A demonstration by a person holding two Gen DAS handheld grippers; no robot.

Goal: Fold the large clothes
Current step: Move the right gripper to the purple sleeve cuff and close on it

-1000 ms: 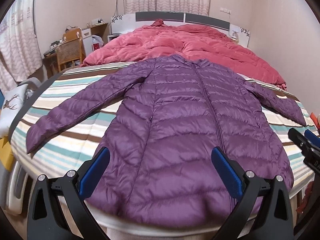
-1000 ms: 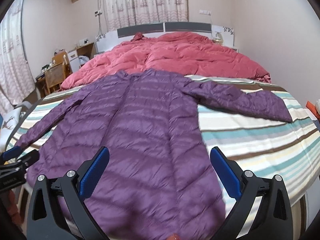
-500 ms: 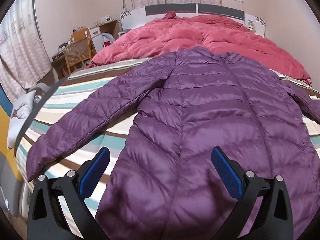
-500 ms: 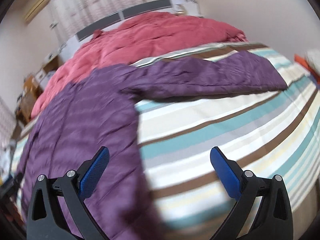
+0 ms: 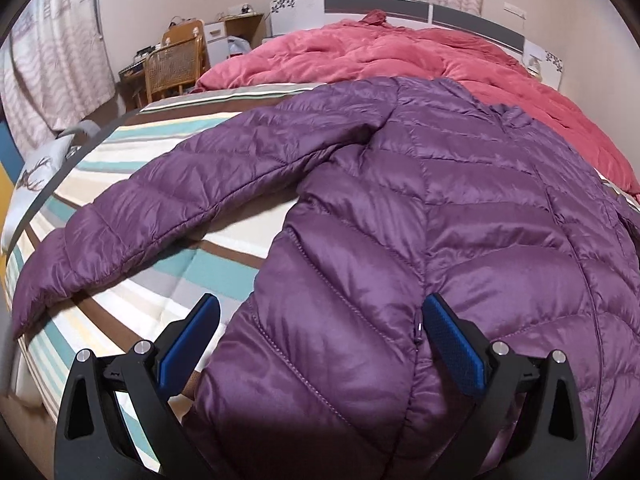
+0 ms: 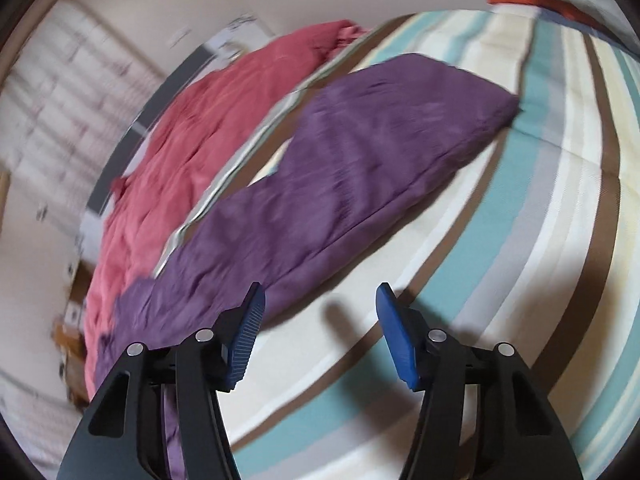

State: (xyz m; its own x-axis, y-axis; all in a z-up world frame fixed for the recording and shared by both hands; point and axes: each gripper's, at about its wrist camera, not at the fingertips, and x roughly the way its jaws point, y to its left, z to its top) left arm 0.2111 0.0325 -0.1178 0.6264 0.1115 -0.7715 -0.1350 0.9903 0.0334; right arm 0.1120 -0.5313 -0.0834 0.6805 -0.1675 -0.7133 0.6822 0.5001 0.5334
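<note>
the purple down jacket (image 5: pixel 420 208) lies spread flat across the foot half of the bed (image 5: pixel 132 160), on the striped sheet (image 6: pixel 520 200), its hem at the near edge and its collar toward the red duvet (image 5: pixel 360 52) bunched at the headboard end. one sleeve (image 5: pixel 160 216) reaches toward the bed's left edge, the other sleeve (image 6: pixel 360 152) toward the right edge, though that view is blurred. the left hand-held gripper (image 5: pixel 320 340) hangs with its jaws wide apart over the jacket's lower side seam, gripping nothing. the right hand-held gripper (image 6: pixel 320 320) is also spread open, empty, just beside the right sleeve above bare sheet. a wicker chair (image 5: pixel 172 64) stands past the bed's far left corner.
</note>
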